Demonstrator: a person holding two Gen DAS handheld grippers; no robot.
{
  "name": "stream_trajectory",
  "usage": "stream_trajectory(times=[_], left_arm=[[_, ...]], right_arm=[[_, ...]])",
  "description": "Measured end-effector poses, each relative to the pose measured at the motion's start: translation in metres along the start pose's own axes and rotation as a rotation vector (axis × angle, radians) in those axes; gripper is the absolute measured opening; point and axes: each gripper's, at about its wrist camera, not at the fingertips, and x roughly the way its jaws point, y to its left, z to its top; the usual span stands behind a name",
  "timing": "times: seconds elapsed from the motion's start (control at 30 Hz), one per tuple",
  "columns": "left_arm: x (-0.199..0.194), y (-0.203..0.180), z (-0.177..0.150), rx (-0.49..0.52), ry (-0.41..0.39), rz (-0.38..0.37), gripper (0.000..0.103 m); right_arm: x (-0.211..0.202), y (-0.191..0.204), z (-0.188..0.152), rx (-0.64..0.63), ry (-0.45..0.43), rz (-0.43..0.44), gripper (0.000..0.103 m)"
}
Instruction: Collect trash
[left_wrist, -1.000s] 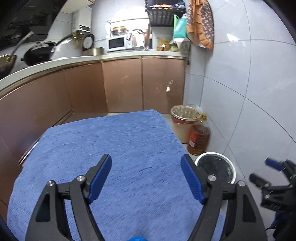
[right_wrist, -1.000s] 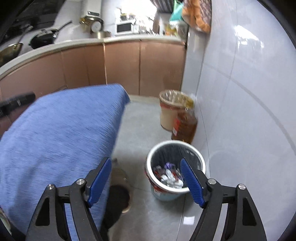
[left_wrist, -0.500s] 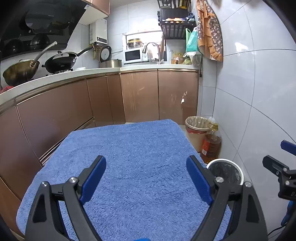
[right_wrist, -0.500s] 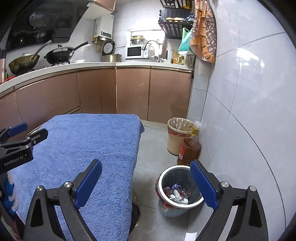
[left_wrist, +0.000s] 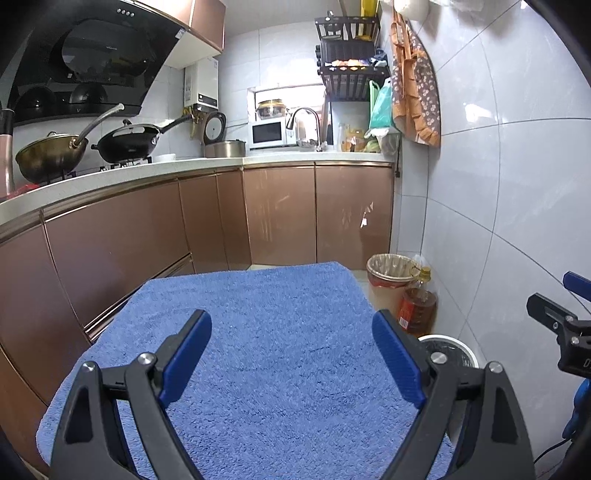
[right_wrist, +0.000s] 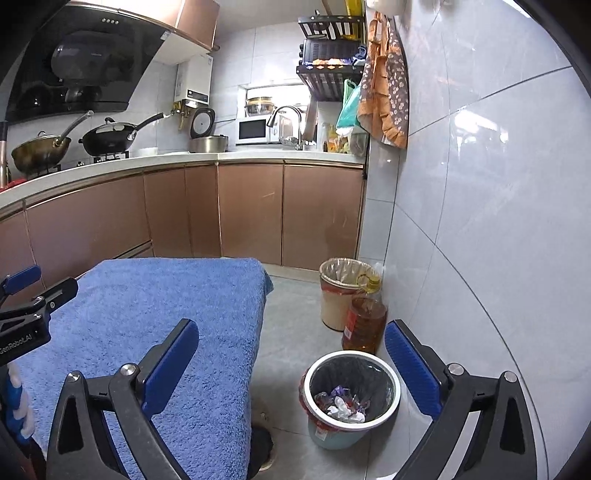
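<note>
In the left wrist view, the left gripper (left_wrist: 291, 356) fills the lower half of the frame, angled gently downward over the blue towel (left_wrist: 266, 332) that covers the table. Its blue pads (left_wrist: 186, 356) stand wide apart with only towel showing between them; the jaws have just been opening to this spread. At the right edge of that frame the black arm of the right gripper (left_wrist: 554, 321) pokes in, level with the left one.

In the right wrist view, the right gripper (right_wrist: 291, 365) sits at the bottom of the frame, also tipped slightly down, straddling the towel's right edge on its left side and the floor on its right. Its jaws have just been opening further and stand fully apart, holding nothing. Between them, on the floor at lower centre right, stands the small bin (right_wrist: 351, 397) with crumpled trash (right_wrist: 343, 404) lying inside. Beyond it, against the wall, are an oil bottle (right_wrist: 364, 321) and a lined waste basket (right_wrist: 338, 291).
</note>
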Motion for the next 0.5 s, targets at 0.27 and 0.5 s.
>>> stream_trajectory(times=[0.27,0.5], left_arm=[[-0.014,0.005,0.004,-0.019,-0.019,0.022,0.088],[-0.024,0.007,0.006,-0.018,-0.029,0.034,0.088]], right_arm=[[-0.011,-0.002,0.002,-0.008,-0.031,0.003,0.102],[-0.022,-0.001,0.005,-0.019,-0.062,0.003,0.103]])
